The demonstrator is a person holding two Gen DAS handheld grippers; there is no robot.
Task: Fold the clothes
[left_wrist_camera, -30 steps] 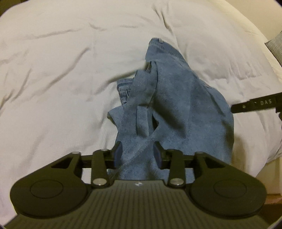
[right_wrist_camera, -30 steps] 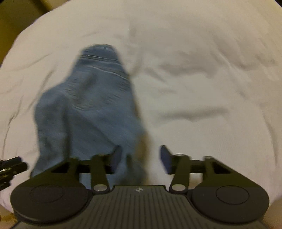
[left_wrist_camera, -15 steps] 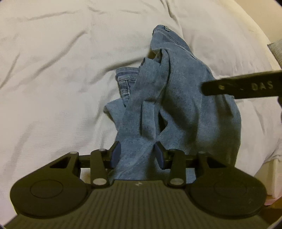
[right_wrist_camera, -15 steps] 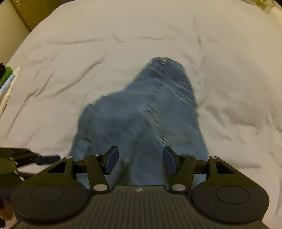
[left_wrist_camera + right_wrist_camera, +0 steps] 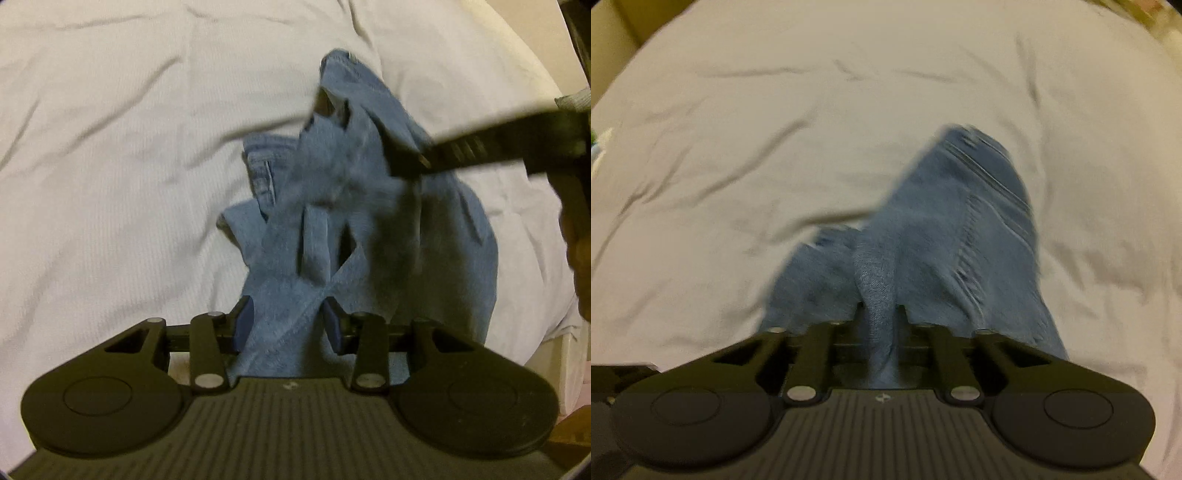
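A pair of blue jeans (image 5: pixel 369 206) lies bunched on a white bedsheet (image 5: pixel 110 147). My left gripper (image 5: pixel 286 321) is shut on a fold of the jeans at their near end, the denim running up between the blue pads. My right gripper (image 5: pixel 879 310) is shut on another ridge of the jeans (image 5: pixel 942 229), seen in the right wrist view. In the left wrist view the right gripper (image 5: pixel 406 162) reaches in from the right, its tip on the cloth.
The white bedsheet (image 5: pixel 775 129) is wrinkled all around the jeans. The bed's right edge (image 5: pixel 561 332) is close to the jeans. A grey cushion corner (image 5: pixel 576 99) shows at far right.
My right gripper moved left over the jeans and shut on a fold of denim; it was open before. My left gripper kept its hold and the jeans shifted slightly.
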